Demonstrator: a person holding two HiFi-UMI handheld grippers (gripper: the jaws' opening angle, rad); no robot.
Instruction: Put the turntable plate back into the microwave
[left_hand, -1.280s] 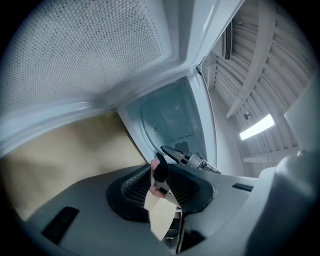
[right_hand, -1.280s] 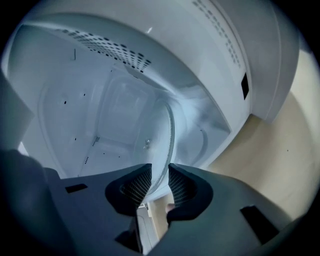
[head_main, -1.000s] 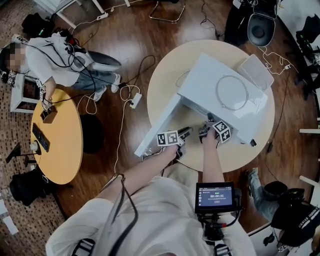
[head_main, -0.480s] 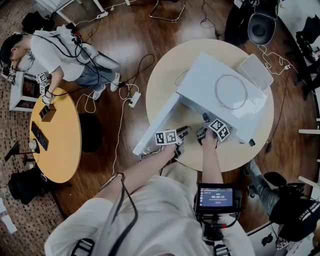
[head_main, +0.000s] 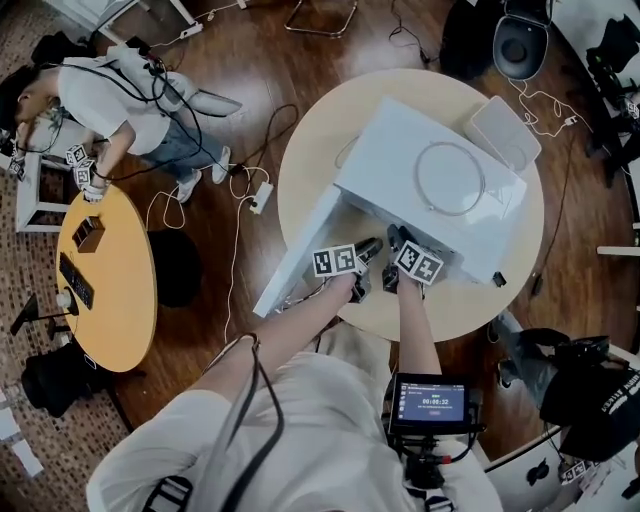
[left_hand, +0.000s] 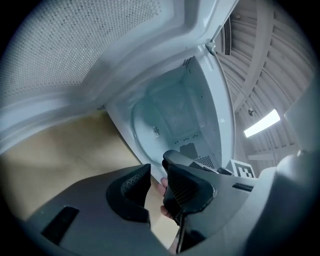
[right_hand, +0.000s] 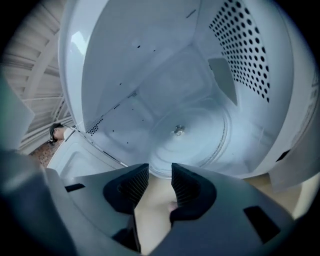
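Observation:
The white microwave (head_main: 400, 160) stands on the round table (head_main: 470, 310) with its door (head_main: 300, 250) swung open to the left. The glass turntable plate (right_hand: 190, 135) lies flat on the cavity floor, its hub in the middle; the left gripper view also shows the plate (left_hand: 150, 117). My right gripper (right_hand: 160, 175) hovers just outside the cavity mouth, open, with only bare table between its pads. My left gripper (left_hand: 157, 172) is open too and holds nothing; a hand's fingers show behind its jaws. In the head view the left gripper (head_main: 370, 248) and right gripper (head_main: 395, 240) sit side by side at the opening.
A thin round ring (head_main: 417, 180) lies on the microwave's top. A white box (head_main: 505, 132) sits behind it on the table. At the left, another person leans over a yellow round table (head_main: 105, 270). Cables and a power strip (head_main: 262, 197) lie on the floor.
The right gripper has rolled, so its marker cube now faces up, and it has drawn slightly back from the cavity. The left gripper has edged closer to the opening.

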